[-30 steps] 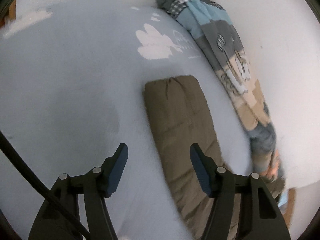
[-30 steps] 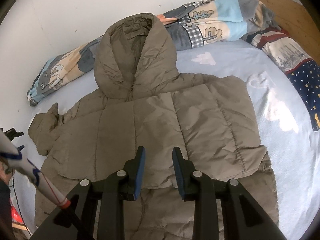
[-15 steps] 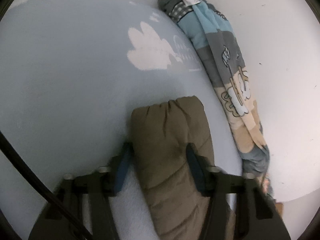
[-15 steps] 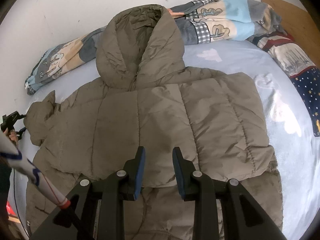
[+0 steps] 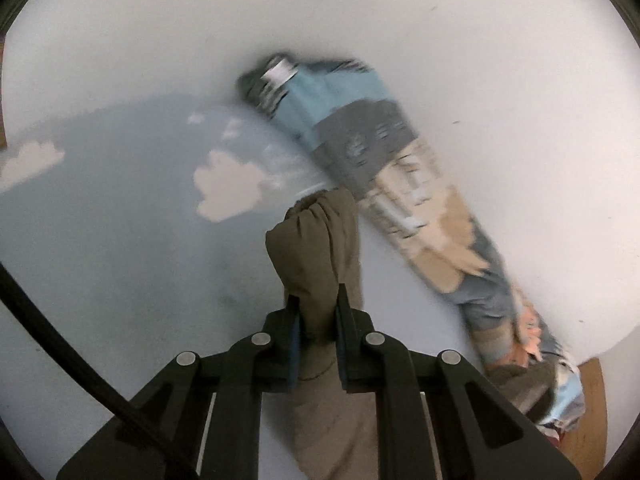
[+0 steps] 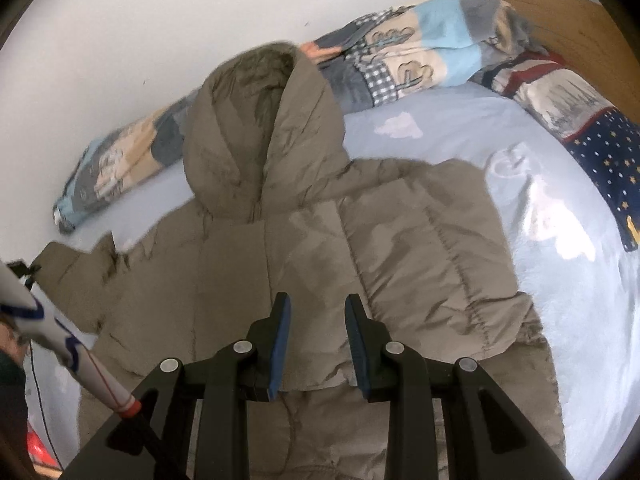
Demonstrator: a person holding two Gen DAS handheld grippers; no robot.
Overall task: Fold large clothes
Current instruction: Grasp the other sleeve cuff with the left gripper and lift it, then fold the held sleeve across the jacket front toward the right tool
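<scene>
An olive-brown hooded puffer jacket [image 6: 320, 264] lies spread on the light blue bed sheet [image 6: 560, 280], hood toward the wall, its right sleeve folded across the body. My left gripper [image 5: 316, 308] is shut on the jacket's left sleeve [image 5: 316, 240] near the cuff and holds it lifted off the sheet. That sleeve shows at the far left in the right wrist view [image 6: 76, 268]. My right gripper [image 6: 316, 308] is open and empty, hovering above the jacket's lower front.
A rolled patchwork blanket [image 5: 400, 168] lies along the white wall [image 5: 480, 40]; it also shows in the right wrist view [image 6: 400, 64]. A star-patterned quilt [image 6: 580, 128] sits at the right by the wooden headboard [image 6: 560, 20]. A white pole [image 6: 60, 340] crosses the lower left.
My left gripper moved onto the sleeve cuff, closed on it and lifted it off the sheet. My right gripper stayed open and moved slightly forward over the jacket.
</scene>
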